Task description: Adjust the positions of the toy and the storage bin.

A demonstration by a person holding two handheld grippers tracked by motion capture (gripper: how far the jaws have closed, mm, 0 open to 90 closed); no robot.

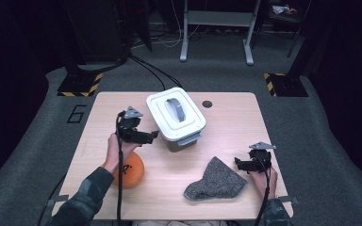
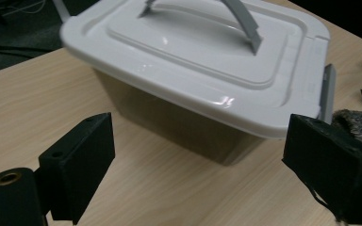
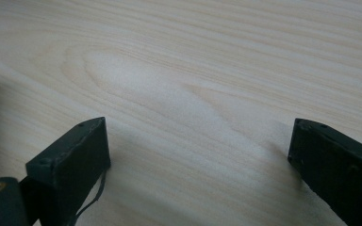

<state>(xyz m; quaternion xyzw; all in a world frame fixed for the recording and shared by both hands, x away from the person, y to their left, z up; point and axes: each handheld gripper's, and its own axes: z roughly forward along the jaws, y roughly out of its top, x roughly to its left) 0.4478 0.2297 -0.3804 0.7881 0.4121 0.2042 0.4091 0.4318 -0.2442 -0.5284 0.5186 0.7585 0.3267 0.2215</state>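
At table centre, left gripper point(image 1: 152, 136) is hovering wide open, empty, facing the white-lidded, grey-handled plastic box point(image 1: 176, 117) at its 2 o'clock. Judgement: square jaws to the box wall first. Right gripper point(image 1: 238, 162) is idling open, empty, over bare wooden table point(image 3: 207, 75).

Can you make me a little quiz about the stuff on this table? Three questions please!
1. True or false: the lid is on the box.
2. Which thing lies nearest the right gripper? A) the orange ball B) the grey sock C) the box
3. Fill in: the left gripper points at the ____.

Key:
1. True. The white lid with its grey handle sits shut on top.
2. B. The sock lies just beside it on the table.
3. Box. Both grippers are open and hold nothing.
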